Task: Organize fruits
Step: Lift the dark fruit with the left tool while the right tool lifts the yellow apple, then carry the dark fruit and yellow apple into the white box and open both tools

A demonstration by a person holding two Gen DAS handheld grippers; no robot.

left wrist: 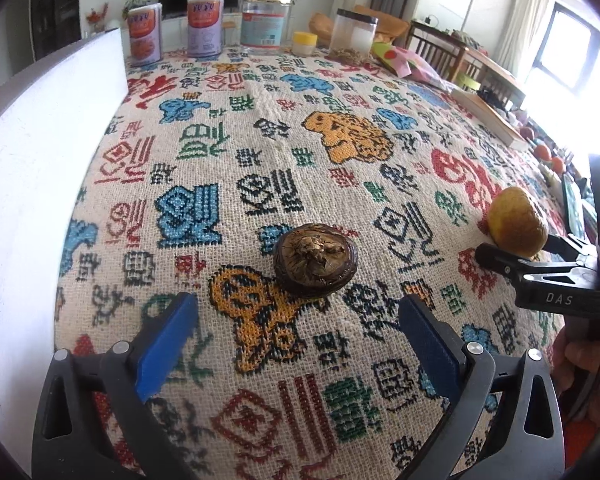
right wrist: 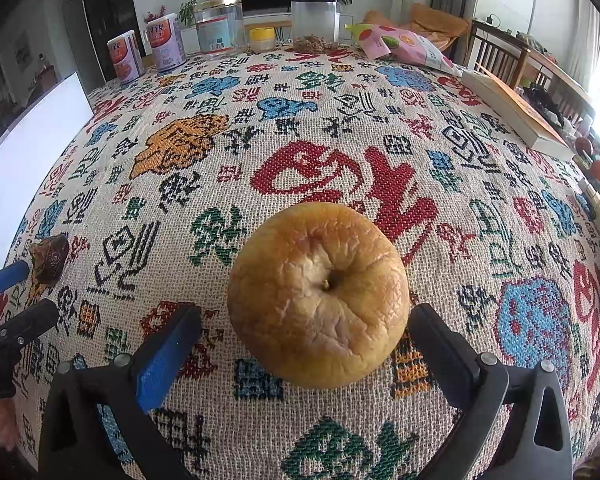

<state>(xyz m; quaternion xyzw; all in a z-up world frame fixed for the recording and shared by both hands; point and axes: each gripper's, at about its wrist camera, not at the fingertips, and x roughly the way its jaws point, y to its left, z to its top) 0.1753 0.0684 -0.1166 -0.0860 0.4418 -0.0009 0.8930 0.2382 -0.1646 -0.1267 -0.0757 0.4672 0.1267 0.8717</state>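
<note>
A wrinkled yellow apple (right wrist: 318, 294) sits on the patterned surface (right wrist: 340, 128), between the wide-spread right claw (right wrist: 304, 320). Left of the apple, the left claw (left wrist: 298, 312) gapes wide before a dark shrivelled fruit (left wrist: 315, 260).

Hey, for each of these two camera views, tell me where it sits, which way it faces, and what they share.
Left wrist: sits behind the left gripper, facing across the patterned tablecloth at a dark brown shrivelled fruit; its open jaws show, plus the right gripper at the right edge.
Right wrist: sits behind the right gripper, facing a wrinkled yellow apple between its open jaws; the left gripper shows at left.
Shared: both fruits, tablecloth, the jars at the far edge.
</note>
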